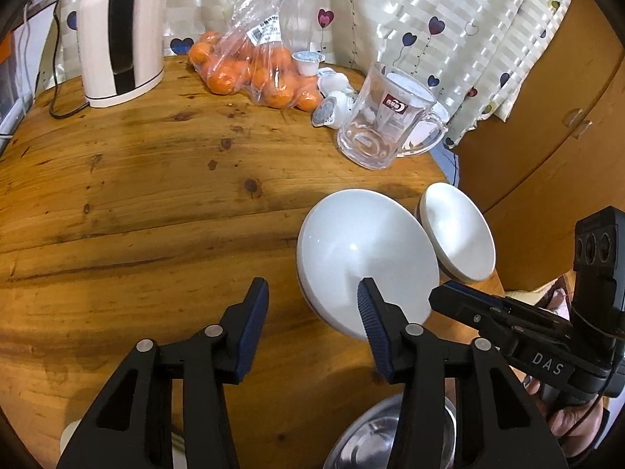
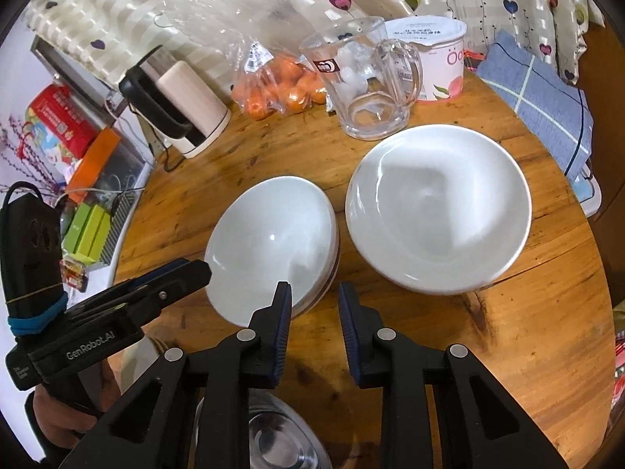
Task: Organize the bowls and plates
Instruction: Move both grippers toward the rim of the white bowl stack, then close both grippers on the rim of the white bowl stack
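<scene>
A stack of white bowls (image 1: pixel 363 250) (image 2: pixel 269 234) stands near the table's front edge. Beside it lies a stack of wider white plates (image 1: pixel 461 234) (image 2: pixel 437 203). My left gripper (image 1: pixel 310 305) is open and points down at the bowls' left rim: one finger is over the bowl's hollow, the other over bare wood. My right gripper (image 2: pixel 314 305) is open with a narrow gap and nothing in it, its left finger just over the bowls' near right rim. Each gripper shows in the other's view (image 1: pixel 437 295) (image 2: pixel 195 269). A steel bowl (image 1: pixel 375 434) (image 2: pixel 273 434) sits below both grippers, mostly hidden.
On the round wooden table (image 1: pixel 156 195) stand a glass mug (image 1: pixel 383 117) (image 2: pixel 367 90), a bag of oranges (image 1: pixel 254 66), a kettle (image 1: pixel 121 35), small sealed cups (image 1: pixel 332 93) and a yogurt tub (image 2: pixel 433 58). A blue cloth (image 2: pixel 539 93) lies at the far right edge.
</scene>
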{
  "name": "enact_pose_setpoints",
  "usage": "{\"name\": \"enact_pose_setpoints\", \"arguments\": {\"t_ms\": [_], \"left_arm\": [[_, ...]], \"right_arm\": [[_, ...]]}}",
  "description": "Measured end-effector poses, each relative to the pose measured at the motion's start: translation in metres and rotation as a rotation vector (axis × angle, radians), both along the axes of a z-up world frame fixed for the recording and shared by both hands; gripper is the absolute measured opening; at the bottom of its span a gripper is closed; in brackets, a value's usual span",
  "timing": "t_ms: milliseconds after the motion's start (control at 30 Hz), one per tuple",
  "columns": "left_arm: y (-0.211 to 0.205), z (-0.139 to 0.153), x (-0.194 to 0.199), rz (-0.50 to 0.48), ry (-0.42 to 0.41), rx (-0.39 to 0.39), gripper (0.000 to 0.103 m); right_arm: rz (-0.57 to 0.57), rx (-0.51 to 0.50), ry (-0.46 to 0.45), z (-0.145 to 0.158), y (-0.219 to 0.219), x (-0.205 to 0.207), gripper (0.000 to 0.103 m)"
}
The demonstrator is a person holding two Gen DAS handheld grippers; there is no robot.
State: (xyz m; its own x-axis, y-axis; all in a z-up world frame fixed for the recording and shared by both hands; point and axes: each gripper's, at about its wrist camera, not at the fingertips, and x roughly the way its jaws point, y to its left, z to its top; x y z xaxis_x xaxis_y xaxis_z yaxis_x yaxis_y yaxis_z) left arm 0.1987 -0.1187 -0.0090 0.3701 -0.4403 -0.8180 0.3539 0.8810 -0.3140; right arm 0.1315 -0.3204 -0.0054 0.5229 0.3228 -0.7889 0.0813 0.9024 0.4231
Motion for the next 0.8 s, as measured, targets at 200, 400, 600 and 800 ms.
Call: {"name": "enact_pose_setpoints", "arguments": {"t_ms": [200, 400, 600, 800], "left_arm": [[-0.007, -0.008, 0.007, -0.008, 0.016, 0.003, 0.036], [-0.009, -0.014, 0.010, -0.017, 0.031, 0.000, 0.027], [-0.011, -0.014, 0.010, -0.020, 0.027, 0.004, 0.026], [-0.008, -0.012, 0.009, -0.013, 0.023, 0.003, 0.026]], "right_arm": [[-0.010, 0.010, 0.005, -0.004, -0.003, 0.008, 0.022], [-0.005, 0.018, 0.010, -0.007, -0.002, 0.012, 0.019], [-0.007, 0.009, 0.009, -0.007, 0.000, 0.013, 0.018], [0.002, -0.001, 0.007, -0.005, 0.004, 0.012, 0.018]]}}
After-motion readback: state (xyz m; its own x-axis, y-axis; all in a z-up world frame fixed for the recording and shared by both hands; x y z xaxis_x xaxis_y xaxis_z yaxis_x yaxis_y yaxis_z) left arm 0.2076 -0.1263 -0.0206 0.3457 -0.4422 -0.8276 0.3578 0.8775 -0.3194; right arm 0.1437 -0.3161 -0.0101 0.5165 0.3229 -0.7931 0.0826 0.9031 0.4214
